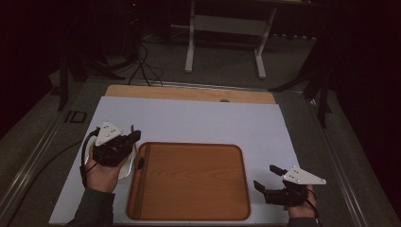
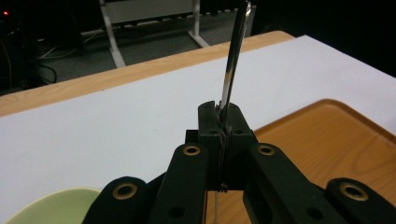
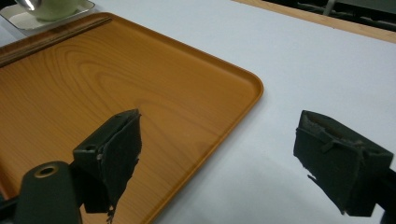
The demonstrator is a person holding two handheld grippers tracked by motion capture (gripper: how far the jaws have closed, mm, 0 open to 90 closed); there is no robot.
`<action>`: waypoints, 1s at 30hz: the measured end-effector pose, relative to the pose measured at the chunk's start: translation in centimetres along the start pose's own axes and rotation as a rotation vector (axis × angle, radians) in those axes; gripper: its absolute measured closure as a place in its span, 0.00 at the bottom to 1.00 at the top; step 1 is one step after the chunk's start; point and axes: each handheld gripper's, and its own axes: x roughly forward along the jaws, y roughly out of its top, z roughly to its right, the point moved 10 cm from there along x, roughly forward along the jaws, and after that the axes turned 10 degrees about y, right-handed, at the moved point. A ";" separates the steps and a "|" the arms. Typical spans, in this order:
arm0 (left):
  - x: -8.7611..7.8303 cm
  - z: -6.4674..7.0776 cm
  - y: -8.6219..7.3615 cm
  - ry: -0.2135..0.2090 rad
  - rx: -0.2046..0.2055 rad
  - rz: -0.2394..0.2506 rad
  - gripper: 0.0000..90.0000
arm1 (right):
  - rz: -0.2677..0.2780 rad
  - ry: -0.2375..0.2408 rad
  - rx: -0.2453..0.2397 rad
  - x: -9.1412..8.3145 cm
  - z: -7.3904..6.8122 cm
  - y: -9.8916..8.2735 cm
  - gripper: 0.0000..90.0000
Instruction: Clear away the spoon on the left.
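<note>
My left gripper is shut on a thin shiny metal utensil, which stands up out of the jaws, tilted slightly right. In the high view this left gripper hangs just left of the wooden tray, over a pale green bowl. At the tray's near right corner, my right gripper is open with nothing between its jaws. In its own view the right gripper spans the tray's edge and the white mat.
The white mat covers most of the wooden table. The green bowl stands on a small square plate beyond the tray's far corner. A thin dark strip runs along the tray's left side. Floor, cables and a stand lie beyond the table.
</note>
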 end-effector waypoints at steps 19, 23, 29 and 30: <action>0.8 3.8 -3.6 -0.086 0.013 -0.086 0.99 | 0.000 0.001 -0.003 0.0 0.0 0.0 0.16; 1.1 4.4 -4.7 -0.103 0.017 -0.112 0.99 | -0.002 0.001 -0.002 0.0 0.0 0.0 0.16; 1.3 5.1 -5.7 -0.134 0.004 -0.129 0.99 | -0.002 0.001 -0.002 0.0 0.0 0.0 0.16; 1.4 5.1 -5.8 -0.138 0.001 -0.131 0.99 | -0.003 0.000 -0.003 0.0 0.0 0.0 0.16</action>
